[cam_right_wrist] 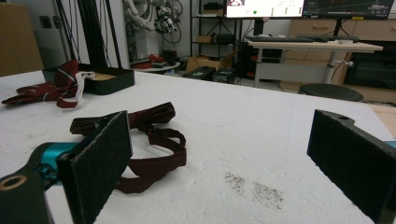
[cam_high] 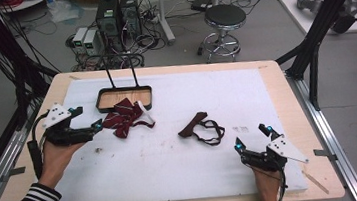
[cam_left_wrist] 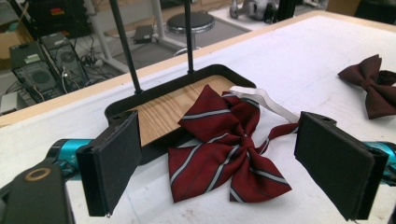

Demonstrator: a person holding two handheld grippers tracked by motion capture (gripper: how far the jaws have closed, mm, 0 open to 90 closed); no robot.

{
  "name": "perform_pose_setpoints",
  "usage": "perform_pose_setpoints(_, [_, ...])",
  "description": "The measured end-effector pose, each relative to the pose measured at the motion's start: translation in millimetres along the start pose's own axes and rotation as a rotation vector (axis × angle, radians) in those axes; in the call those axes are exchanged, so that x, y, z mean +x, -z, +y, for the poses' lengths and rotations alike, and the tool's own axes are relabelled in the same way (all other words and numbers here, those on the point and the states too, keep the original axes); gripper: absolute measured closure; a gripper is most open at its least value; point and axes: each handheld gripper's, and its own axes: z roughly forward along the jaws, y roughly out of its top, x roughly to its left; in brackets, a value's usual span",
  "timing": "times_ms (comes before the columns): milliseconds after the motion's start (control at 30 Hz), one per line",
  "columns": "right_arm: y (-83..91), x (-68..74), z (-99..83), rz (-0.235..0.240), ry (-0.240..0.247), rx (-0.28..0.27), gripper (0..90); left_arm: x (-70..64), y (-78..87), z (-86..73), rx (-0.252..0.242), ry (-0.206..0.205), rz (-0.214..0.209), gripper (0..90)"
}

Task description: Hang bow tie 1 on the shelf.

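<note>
A dark red bow tie with grey stripes (cam_high: pixel 125 117) lies on the white sheet, its upper lobe over the front rim of a black tray (cam_high: pixel 101 96) with a wooden floor. My left gripper (cam_high: pixel 88 117) is open just left of it; in the left gripper view the striped bow tie (cam_left_wrist: pixel 219 140) sits a little beyond the spread jaws of the left gripper (cam_left_wrist: pixel 222 170), its white strap (cam_left_wrist: pixel 266 100) trailing right. A plain dark brown bow tie (cam_high: pixel 202 127) with a looped strap lies mid-table. My right gripper (cam_high: pixel 251 137) is open to its right, empty.
Two thin black rods (cam_high: pixel 109 72) rise from the tray's back edge. The white sheet (cam_high: pixel 173 166) covers most of the wooden table. A small dirt smudge (cam_right_wrist: pixel 254 186) marks it near the right gripper. On the floor behind are a stool (cam_high: pixel 225 17) and computer cases (cam_high: pixel 117 14).
</note>
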Motion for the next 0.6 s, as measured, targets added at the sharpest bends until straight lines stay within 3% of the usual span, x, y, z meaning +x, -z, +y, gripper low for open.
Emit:
perform_pose_setpoints(167, [-0.2,-0.1,0.0,0.001,0.004,-0.002,5.7,-1.3,-12.2,6.1,0.048,-0.002,-0.015,15.9])
perform_pose_setpoints(300, [-0.4,0.4,0.0,-0.003,0.009,-0.001,5.7,-2.2,-25.6,9.2,0.129,-0.014,-0.030,16.4])
perform_pose_setpoints(600, [-1.0,0.3,0.3,-0.001,0.003,0.006,5.7,-6.0,-51.1,16.4,0.210,-0.015,-0.049,16.7])
